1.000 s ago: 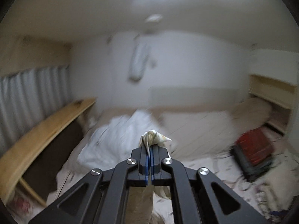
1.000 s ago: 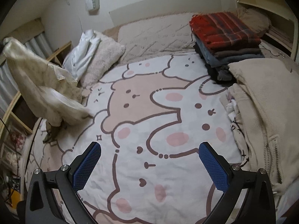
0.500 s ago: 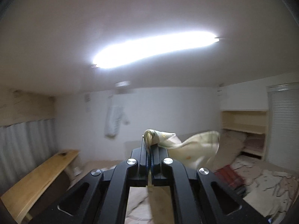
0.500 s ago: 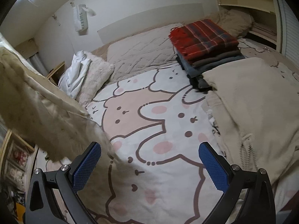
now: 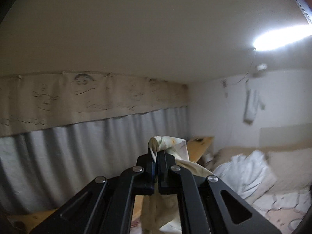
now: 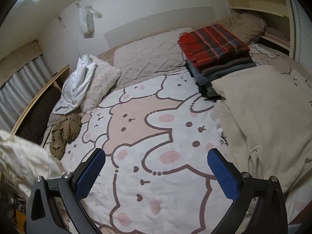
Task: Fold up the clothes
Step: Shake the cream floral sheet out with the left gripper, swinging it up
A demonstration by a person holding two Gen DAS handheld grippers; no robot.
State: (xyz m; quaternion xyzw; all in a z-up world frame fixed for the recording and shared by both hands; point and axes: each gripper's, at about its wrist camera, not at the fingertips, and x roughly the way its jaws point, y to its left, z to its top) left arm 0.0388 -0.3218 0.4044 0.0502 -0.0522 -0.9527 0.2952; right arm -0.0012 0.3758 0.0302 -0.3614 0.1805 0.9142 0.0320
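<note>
My left gripper (image 5: pixel 157 154) is shut on a cream patterned garment (image 5: pixel 171 146) and holds it high in the air; the cloth hangs down below the jaws. The same garment (image 6: pixel 21 156) shows at the left edge of the right wrist view. My right gripper (image 6: pixel 156 167) is open and empty above the cartoon-print bedspread (image 6: pixel 148 136). A stack of folded clothes topped by a red plaid piece (image 6: pixel 214 44) sits at the back right of the bed. An olive garment (image 6: pixel 65 132) lies crumpled at the bed's left side, and a white garment (image 6: pixel 78 81) lies on a fluffy pillow.
A beige knit blanket (image 6: pixel 263 117) covers the bed's right side. A wooden ledge (image 6: pixel 37 97) and grey curtain (image 5: pixel 78 152) run along the left wall. Shelves (image 6: pixel 259 9) stand at the back right. Beige pillows (image 6: pixel 148 58) lie at the head.
My left gripper has swung left toward the curtain wall with the cream garment. In the right wrist view the garment has dropped toward the lower left, uncovering the olive garment.
</note>
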